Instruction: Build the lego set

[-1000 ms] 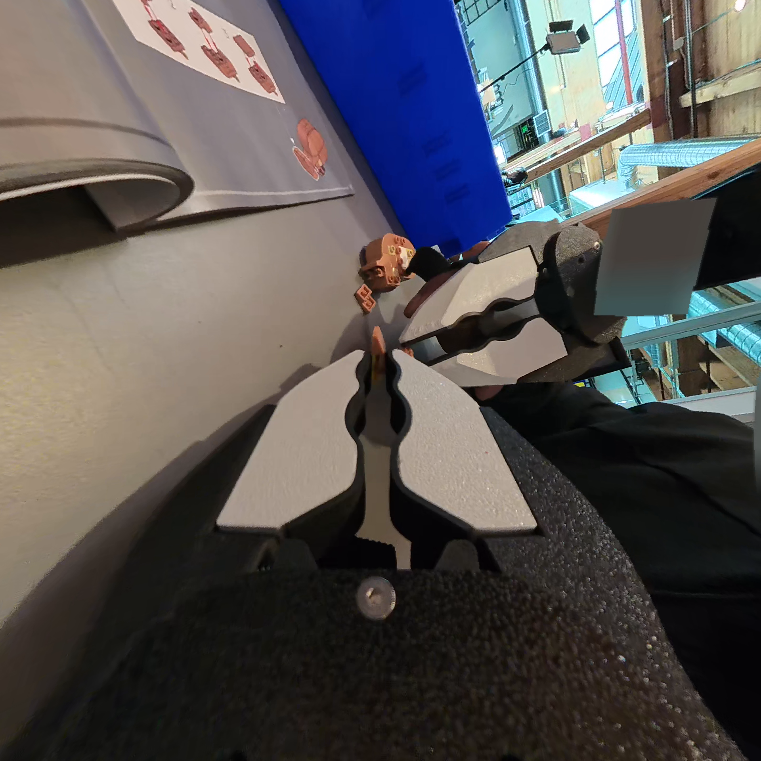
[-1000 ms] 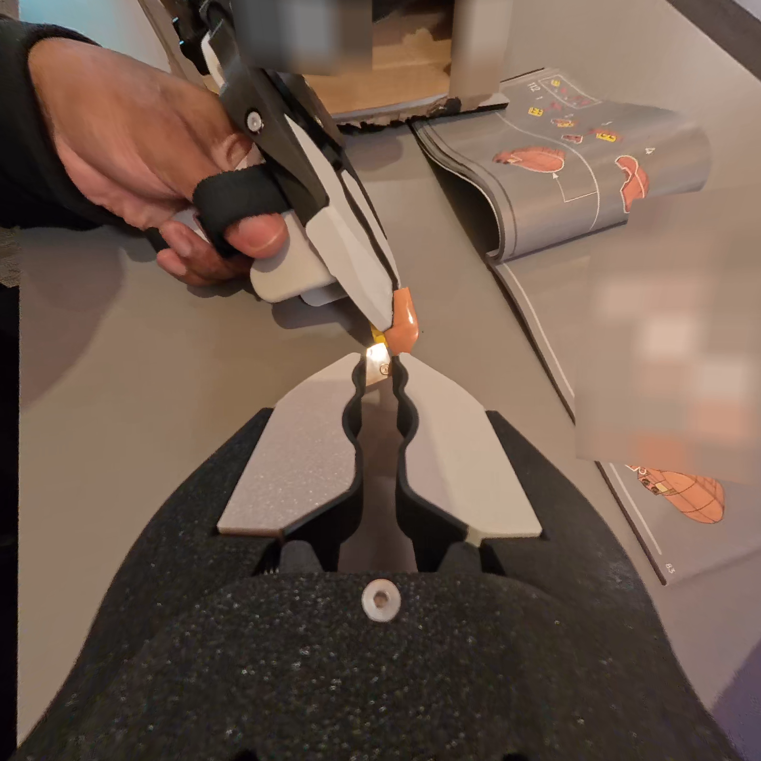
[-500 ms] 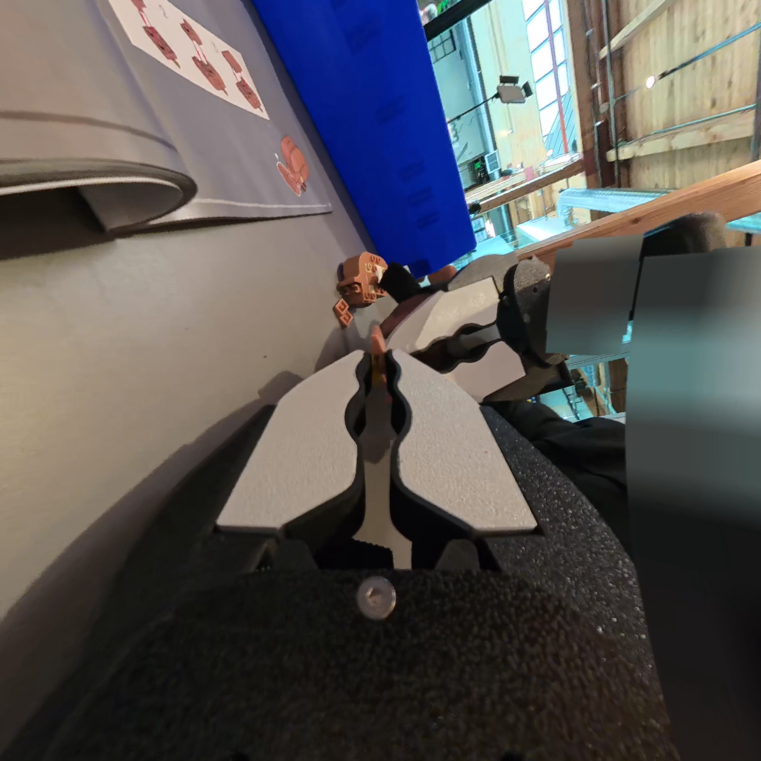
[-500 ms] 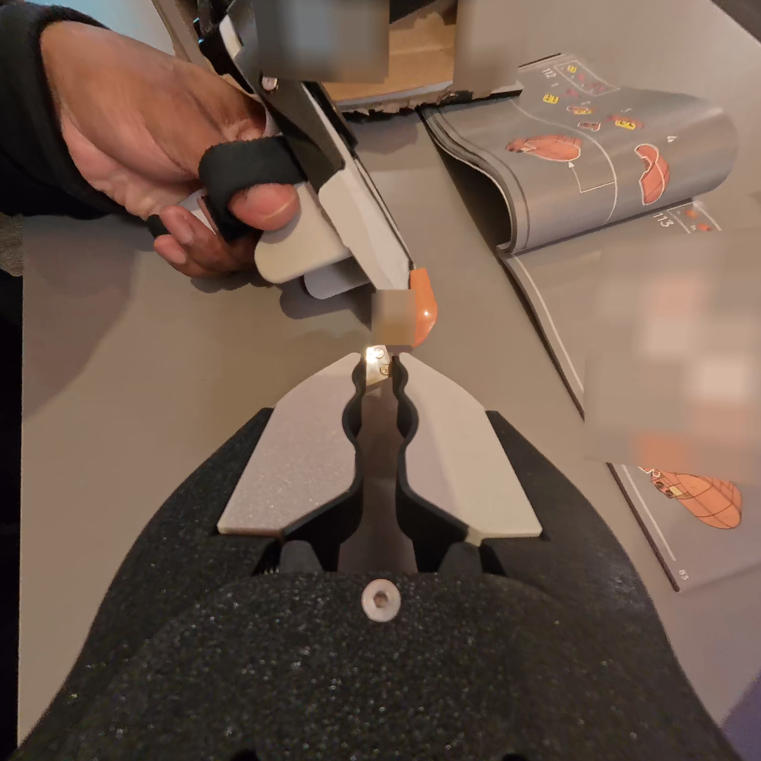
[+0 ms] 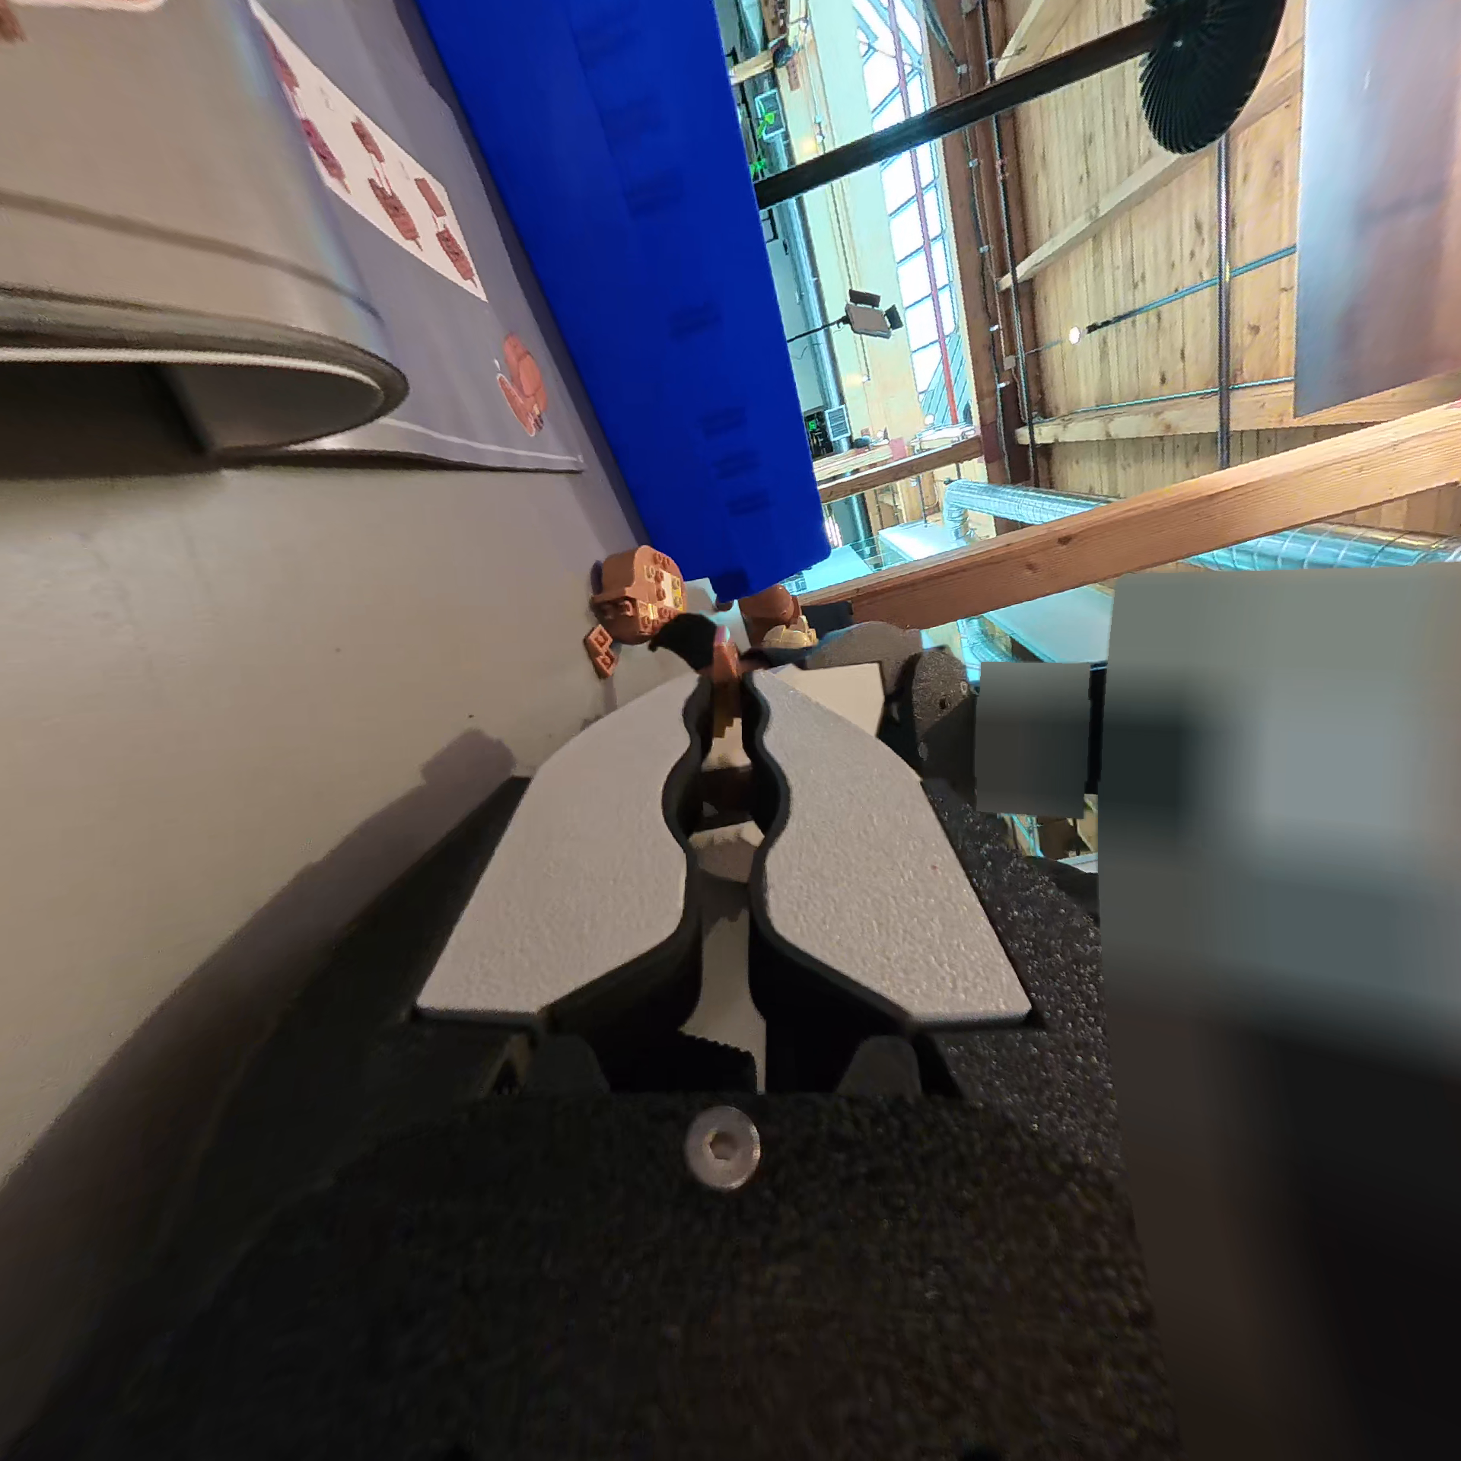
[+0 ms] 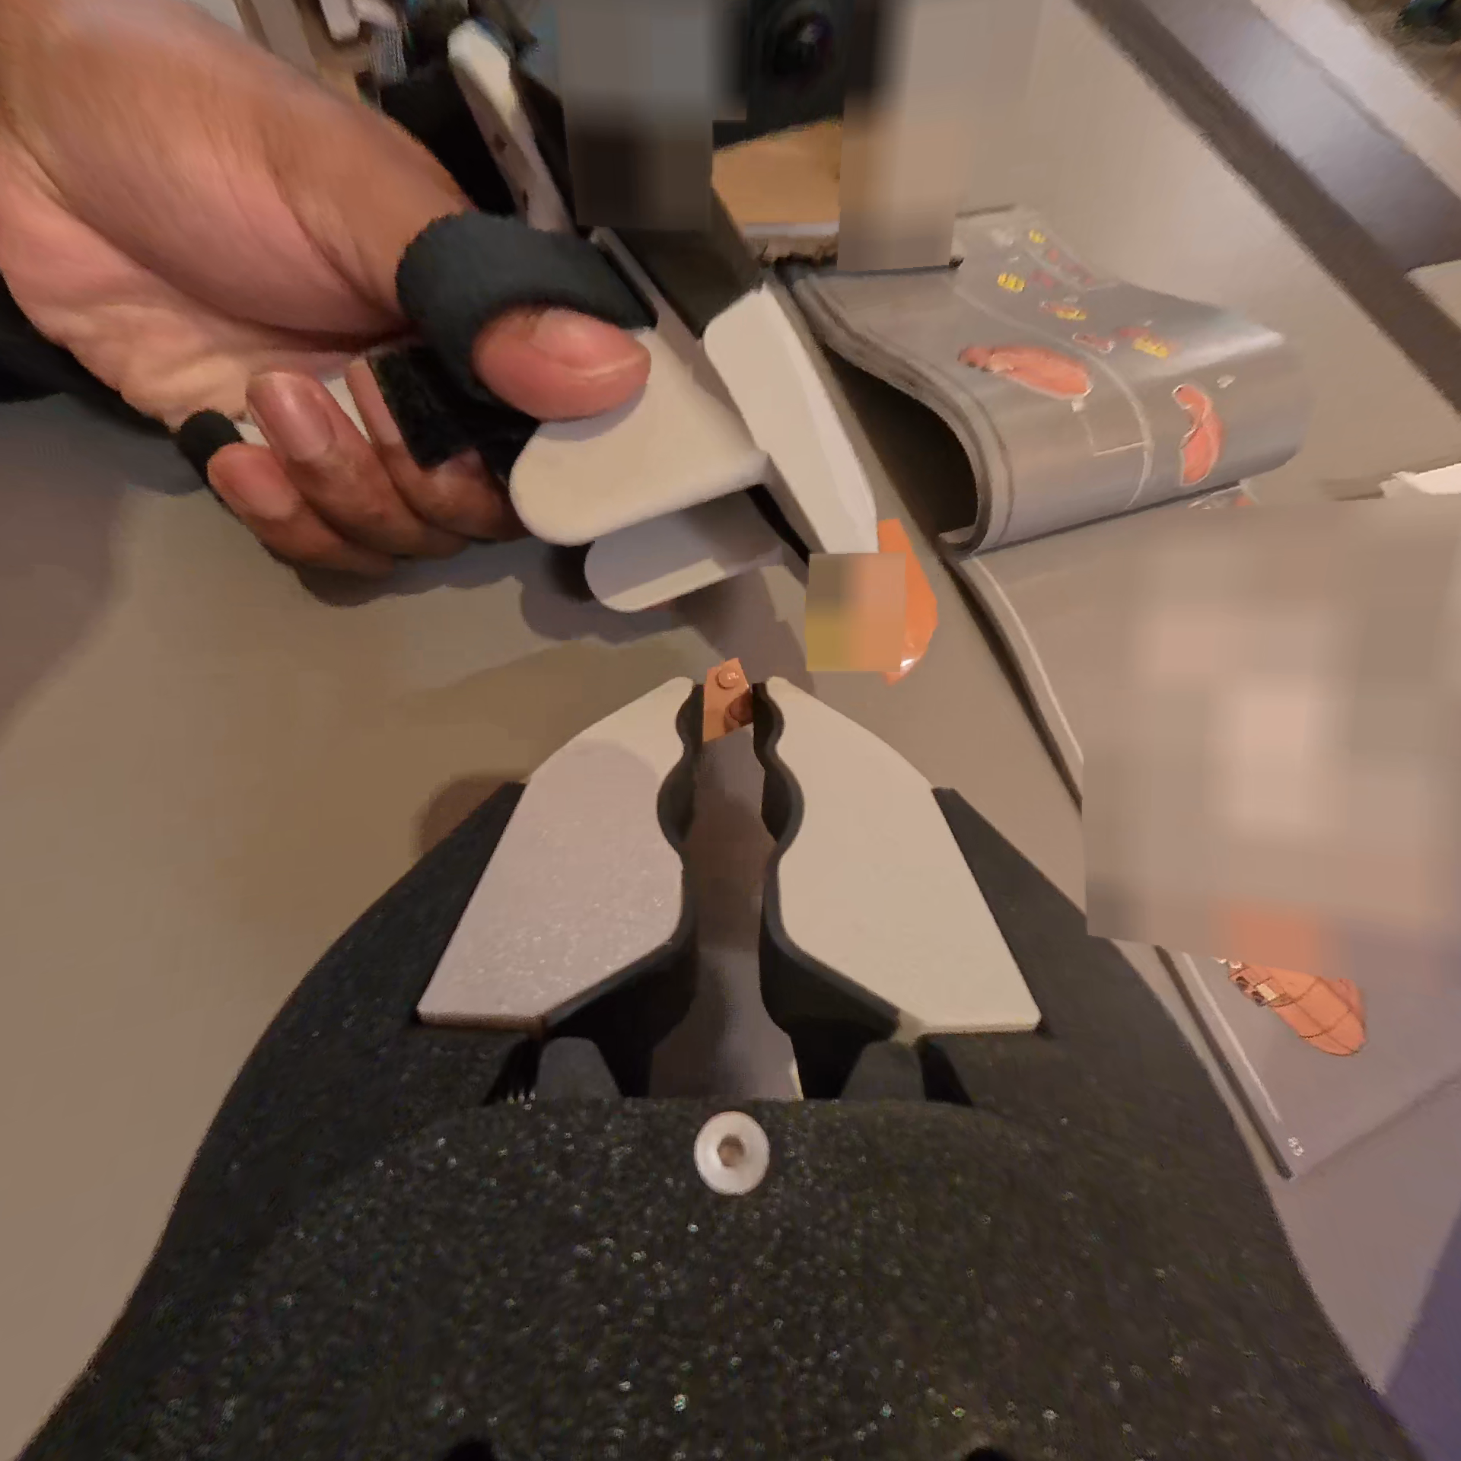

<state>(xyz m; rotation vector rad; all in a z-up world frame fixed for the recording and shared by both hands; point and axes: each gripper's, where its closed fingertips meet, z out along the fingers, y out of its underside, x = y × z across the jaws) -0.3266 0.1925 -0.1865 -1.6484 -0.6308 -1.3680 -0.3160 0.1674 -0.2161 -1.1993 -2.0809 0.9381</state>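
In the right wrist view my right gripper [image 6: 727, 689] is shut on a small brown studded plate [image 6: 726, 710] held at its tips above the grey table [image 6: 237, 711]. Just beyond it, a hand [image 6: 237, 261] holds my left gripper [image 6: 854, 537], which is shut on an orange curved piece [image 6: 917, 601]; a blur patch covers part of it. In the left wrist view my left gripper [image 5: 723, 684] pinches that orange piece [image 5: 723, 668] edge-on. The right gripper [image 5: 862, 696] sits close behind the tips, mostly hidden.
An open instruction booklet [image 6: 1107, 411] lies to the right, its page curled up; it also shows in the left wrist view [image 5: 237, 261]. A blue bin [image 5: 632, 277] stands at the table's far side. Two brown partial assemblies [image 5: 636, 605] [image 5: 771, 613] and a small loose piece [image 5: 601, 650] lie next to it. My left and right fingertips are right by each other.
The two grippers have drawn closer together, tip to tip. The piece in my right gripper has turned from a shiny pale face to its brown studded face. Both stay shut.
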